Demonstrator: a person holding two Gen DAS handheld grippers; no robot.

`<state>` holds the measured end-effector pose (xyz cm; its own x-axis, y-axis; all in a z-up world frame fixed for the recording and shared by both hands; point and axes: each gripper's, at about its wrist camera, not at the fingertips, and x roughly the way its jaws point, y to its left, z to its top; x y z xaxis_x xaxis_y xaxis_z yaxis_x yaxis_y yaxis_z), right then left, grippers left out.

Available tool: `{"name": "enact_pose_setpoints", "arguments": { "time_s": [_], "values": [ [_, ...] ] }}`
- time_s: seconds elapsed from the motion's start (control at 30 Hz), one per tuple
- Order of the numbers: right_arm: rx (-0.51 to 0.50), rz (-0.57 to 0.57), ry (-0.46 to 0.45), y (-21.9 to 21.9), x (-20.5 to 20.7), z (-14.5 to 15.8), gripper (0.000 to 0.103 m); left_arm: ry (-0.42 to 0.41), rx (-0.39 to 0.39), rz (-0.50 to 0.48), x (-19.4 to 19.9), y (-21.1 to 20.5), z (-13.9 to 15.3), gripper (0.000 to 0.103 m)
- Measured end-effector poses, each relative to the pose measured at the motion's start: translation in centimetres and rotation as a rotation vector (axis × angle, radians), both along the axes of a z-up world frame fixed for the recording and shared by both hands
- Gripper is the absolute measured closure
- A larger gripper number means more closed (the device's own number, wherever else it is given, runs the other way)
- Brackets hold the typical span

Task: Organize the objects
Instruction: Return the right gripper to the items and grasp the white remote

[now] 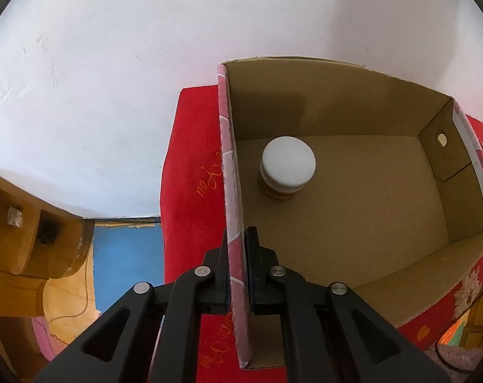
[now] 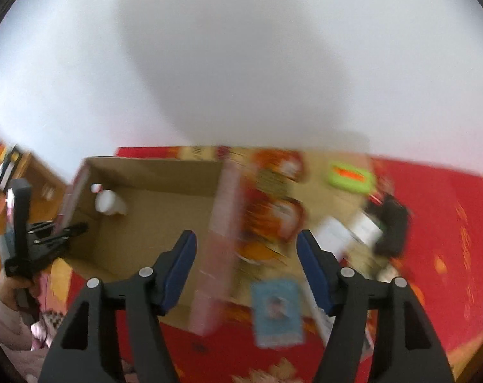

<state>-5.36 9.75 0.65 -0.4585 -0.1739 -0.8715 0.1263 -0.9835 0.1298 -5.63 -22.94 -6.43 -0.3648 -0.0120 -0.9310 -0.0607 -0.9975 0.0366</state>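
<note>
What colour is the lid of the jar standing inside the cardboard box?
White; the lid tops a jar with a brownish label inside the cardboard box. Clearest in the left wrist view.

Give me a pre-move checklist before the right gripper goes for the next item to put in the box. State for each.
1. Left gripper clamped on the cardboard box wall, fingers on either side: ok.
2. Box has free floor; only the white-capped jar stands in it, near the left wall: ok.
3. Right gripper open with nothing between its fingers: ok.
4. Next item picked out: the blue card lies just ahead on the red cloth, but the view is blurred: cannot tell.
5. Green case and the dark object clear of the path: cannot tell.
</note>
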Motion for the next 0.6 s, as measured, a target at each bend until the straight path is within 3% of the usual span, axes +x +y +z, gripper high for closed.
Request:
{"name": "enact_pose_setpoints", "arguments": {
  "time_s": [0.33,0.6],
  "values": [
    [0.072,-0.084,-0.135,4.5,3.7,-5.9,0.037,0.001,-0.016,-0.002,-0.1,0.7,0.0,0.095],
    [0.130,-0.059,-0.142,3.9,4.4,-7.6,0.036,0.001,-0.021,-0.009,0.1,1.1,0.0,0.095]
  ]
}}
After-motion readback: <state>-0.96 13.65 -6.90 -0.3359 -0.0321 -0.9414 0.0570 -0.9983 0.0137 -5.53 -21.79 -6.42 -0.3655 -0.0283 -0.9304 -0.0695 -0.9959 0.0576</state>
